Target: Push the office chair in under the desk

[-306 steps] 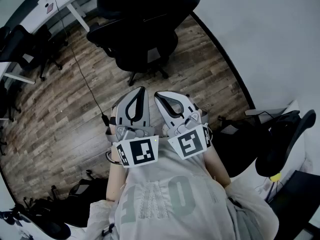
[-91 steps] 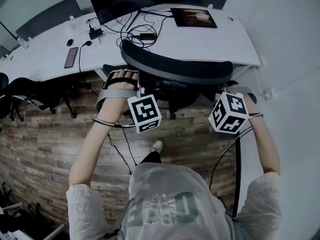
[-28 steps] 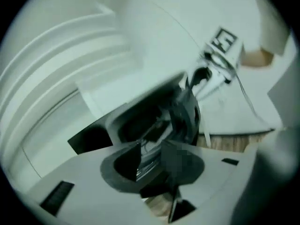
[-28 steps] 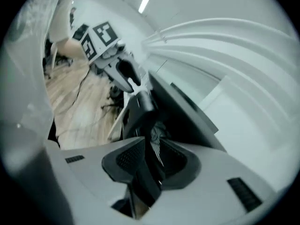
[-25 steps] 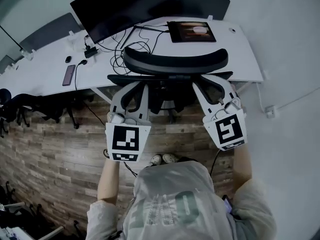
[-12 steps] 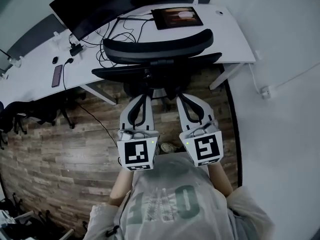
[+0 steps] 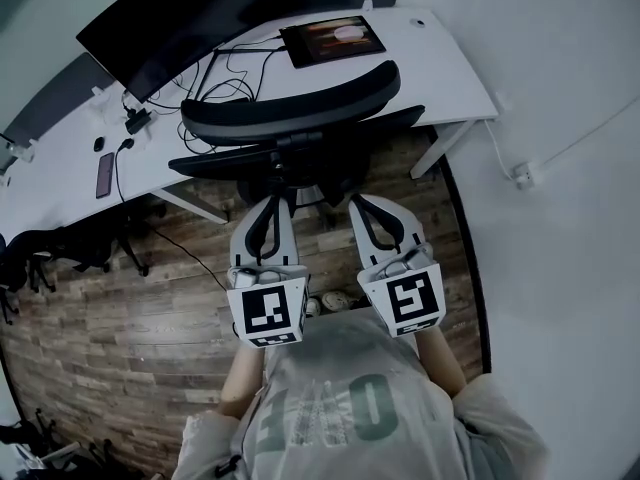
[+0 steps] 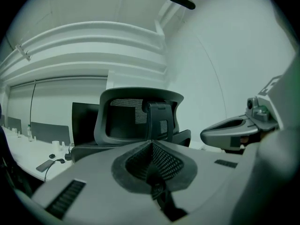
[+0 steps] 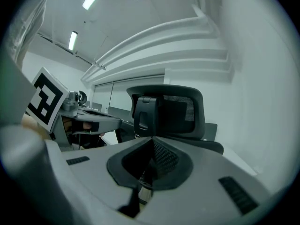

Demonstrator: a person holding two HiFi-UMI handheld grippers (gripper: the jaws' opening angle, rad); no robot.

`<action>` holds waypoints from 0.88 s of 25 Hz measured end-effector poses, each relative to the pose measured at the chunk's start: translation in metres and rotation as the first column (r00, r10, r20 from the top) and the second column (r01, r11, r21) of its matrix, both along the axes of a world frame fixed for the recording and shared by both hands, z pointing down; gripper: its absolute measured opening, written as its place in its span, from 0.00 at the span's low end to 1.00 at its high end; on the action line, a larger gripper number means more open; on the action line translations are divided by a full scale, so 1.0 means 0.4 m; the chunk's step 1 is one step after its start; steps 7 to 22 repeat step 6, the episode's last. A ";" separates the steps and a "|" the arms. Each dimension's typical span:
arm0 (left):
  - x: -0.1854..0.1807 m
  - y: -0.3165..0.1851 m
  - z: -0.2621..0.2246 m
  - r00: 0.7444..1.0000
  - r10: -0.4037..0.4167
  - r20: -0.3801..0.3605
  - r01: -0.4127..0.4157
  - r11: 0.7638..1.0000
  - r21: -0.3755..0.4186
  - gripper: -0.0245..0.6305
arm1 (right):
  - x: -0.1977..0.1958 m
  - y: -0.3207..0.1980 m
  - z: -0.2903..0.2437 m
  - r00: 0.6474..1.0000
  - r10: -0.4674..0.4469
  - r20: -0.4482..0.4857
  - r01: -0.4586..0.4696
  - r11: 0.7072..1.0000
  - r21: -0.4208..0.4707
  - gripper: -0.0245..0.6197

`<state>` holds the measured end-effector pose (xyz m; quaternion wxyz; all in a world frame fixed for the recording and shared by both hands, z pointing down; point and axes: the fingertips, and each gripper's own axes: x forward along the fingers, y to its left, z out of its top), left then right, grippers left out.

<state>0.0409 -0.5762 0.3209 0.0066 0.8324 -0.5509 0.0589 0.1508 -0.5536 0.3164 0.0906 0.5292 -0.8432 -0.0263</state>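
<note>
Overhead, the office chair (image 7: 290, 118) sits at the near edge of the desk (image 7: 440, 68), its seat probably tucked beneath, hidden by the backrest. Left gripper (image 7: 274, 203) view: jaws pressed together, empty; chair back ahead, base cut off. Right gripper (image 7: 362, 206) view: likewise pressed together on nothing, the chair's lower half blocked.

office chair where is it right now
In the head view the office chair sits top centre against the near edge of the white desk, just ahead of the left gripper and right gripper.
</note>
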 end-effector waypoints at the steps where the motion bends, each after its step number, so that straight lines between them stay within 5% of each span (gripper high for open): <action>1: -0.003 -0.003 0.000 1.000 -0.005 -0.003 0.005 1.000 -0.003 0.06 | -0.001 -0.003 -0.002 1.000 -0.003 -0.001 0.003 1.000 0.000 0.07; 22: -0.015 -0.014 0.000 1.000 -0.024 -0.001 0.024 1.000 -0.011 0.06 | -0.004 -0.021 -0.009 1.000 -0.012 0.002 0.012 1.000 0.008 0.07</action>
